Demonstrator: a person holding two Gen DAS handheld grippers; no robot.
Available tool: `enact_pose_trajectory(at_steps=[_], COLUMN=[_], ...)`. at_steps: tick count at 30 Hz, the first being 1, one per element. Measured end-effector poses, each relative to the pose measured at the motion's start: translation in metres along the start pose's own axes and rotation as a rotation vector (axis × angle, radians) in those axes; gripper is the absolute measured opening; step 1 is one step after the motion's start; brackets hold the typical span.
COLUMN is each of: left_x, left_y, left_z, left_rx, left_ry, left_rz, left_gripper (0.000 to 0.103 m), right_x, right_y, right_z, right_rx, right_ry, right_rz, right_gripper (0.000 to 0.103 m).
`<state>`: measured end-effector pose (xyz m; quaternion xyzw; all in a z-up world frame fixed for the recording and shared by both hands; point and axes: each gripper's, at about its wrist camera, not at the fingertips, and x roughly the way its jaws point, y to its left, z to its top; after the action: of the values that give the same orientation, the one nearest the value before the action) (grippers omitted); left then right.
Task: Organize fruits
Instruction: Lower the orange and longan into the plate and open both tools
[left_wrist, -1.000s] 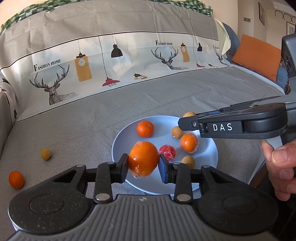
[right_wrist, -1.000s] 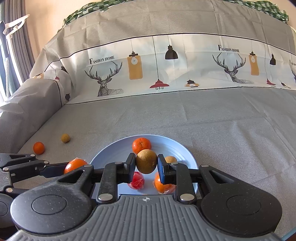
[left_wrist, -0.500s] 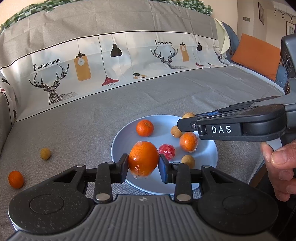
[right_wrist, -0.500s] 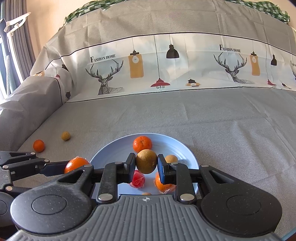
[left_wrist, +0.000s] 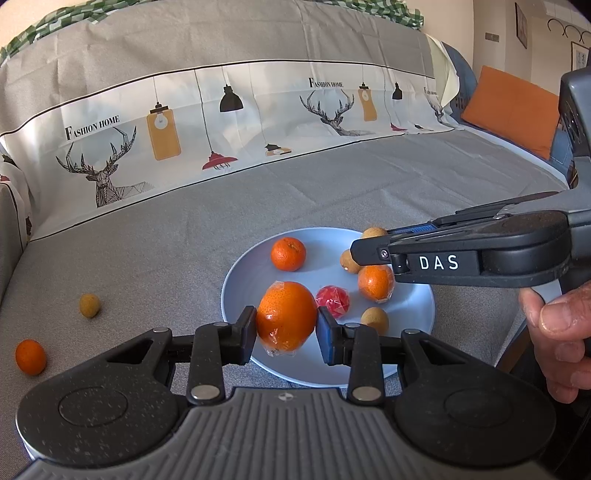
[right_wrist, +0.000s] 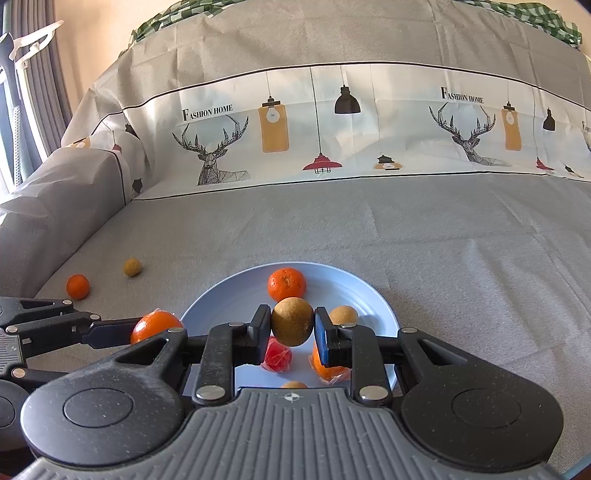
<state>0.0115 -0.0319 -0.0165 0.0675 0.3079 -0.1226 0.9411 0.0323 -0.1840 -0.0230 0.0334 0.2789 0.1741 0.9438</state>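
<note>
A light blue plate (left_wrist: 413, 325) lies on the grey sofa cover, also in the right wrist view (right_wrist: 365, 291). My left gripper (left_wrist: 286, 322) is shut on a plastic-wrapped orange (left_wrist: 286, 317) above the plate's near left rim. My right gripper (right_wrist: 291, 322) is shut on a brown longan (right_wrist: 291, 320) above the plate; it shows from the side in the left wrist view (left_wrist: 373, 240). On the plate lie a mandarin (left_wrist: 288, 254), a wrapped orange (left_wrist: 375, 282), a red wrapped fruit (left_wrist: 334, 300) and longans (left_wrist: 375, 319).
A small orange (left_wrist: 30, 356) and a longan (left_wrist: 89, 305) lie loose on the cover left of the plate, also in the right wrist view (right_wrist: 78, 286). The printed backrest (left_wrist: 258, 122) rises behind. An orange cushion (left_wrist: 511, 110) sits far right.
Both grippers keep their fruit and drift slightly; the right gripper's tip has shifted a little left over the plate.
</note>
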Motion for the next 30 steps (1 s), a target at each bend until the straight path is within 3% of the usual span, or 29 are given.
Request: enact_pose_trajectory(at_steps=[19, 22, 30], left_x=[0.001, -0.001, -0.012], left_y=[0.001, 0.002, 0.005], left_z=[-0.002, -0.002, -0.002], left_rx=[-0.016, -0.025, -0.046], left_ry=[0.001, -0.004, -0.031], left_rz=[-0.010, -0.008, 0.010], left_gripper=[0.040, 0.040, 0.040], right_x=[0.002, 0.003, 0.001], right_y=[0.001, -0.001, -0.001], right_z=[0.000, 0.001, 0.000], right_rx=[0.003, 0.020, 0.017], right_ry=[0.013, 0.022, 0.019], right_rz=[-0.010, -0.018, -0.029], right_gripper=[0.027, 0.044, 0.050])
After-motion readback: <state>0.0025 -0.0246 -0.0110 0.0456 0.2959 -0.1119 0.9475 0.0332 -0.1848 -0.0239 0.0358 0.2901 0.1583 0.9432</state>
